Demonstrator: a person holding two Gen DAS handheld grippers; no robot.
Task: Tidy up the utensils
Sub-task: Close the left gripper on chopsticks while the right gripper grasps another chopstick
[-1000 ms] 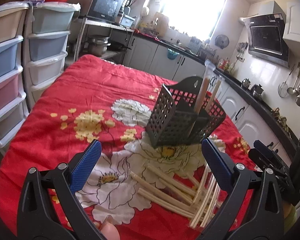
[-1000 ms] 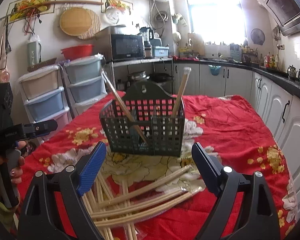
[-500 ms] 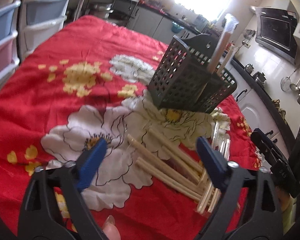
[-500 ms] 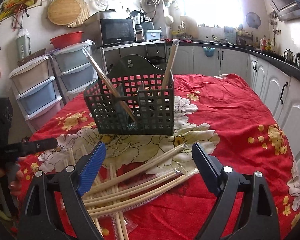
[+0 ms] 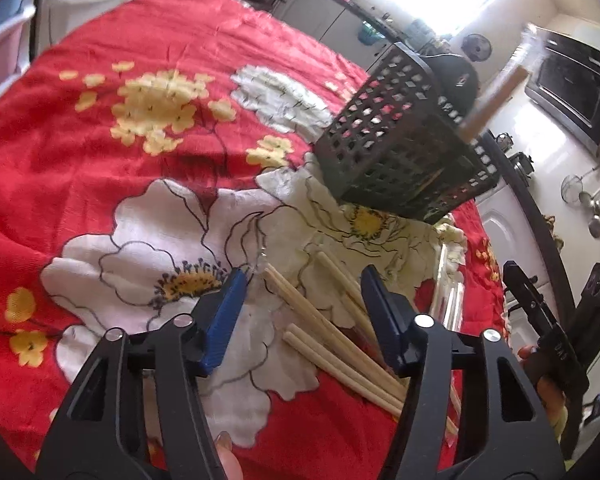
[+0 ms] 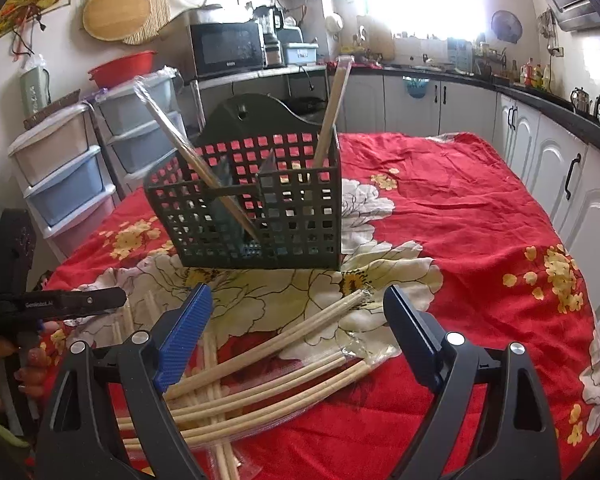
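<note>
The left tongs (image 5: pixel 300 300) point down at the red flowered cloth (image 5: pixel 148 128) that covers the surface. Their jaws are closing and stand about half open. Between the blue pads (image 5: pixel 224 320) lie the near ends of several loose chopsticks (image 5: pixel 332 340) from the pile on the cloth. The sticks run slantwise from the gap down and to the right, passing under the right-hand finger. The pads do not press on any stick yet, as far as the blurred left wrist view shows.

The right tongs (image 6: pixel 296 320) stand wide, with nothing gripped. Just below and between their fingers lies the same pile of chopsticks (image 6: pixel 284 376), long pale sticks fanned across a white flower, some of them in clear plastic wrap (image 6: pixel 356 350). The sticks lie flat on the cloth, below the pads and not touched by them.

Beyond the pile, in the middle of the surface, stands the dark green utensil basket (image 6: pixel 252 208), a latticed holder with compartments and a high arched back. It is clear of both tongs. Two wrapped bundles of chopsticks stand in it. One (image 6: pixel 188 160) leans to the left out of the left compartment, the other (image 6: pixel 332 112) leans at the right end.

In the right wrist view the left tongs (image 6: pixel 116 298) show at the left edge, held by a hand (image 6: pixel 4 368), reaching in over the far end of the pile. In the left wrist view the right tongs (image 5: pixel 536 312) show at the right edge, beside the pile.
</note>
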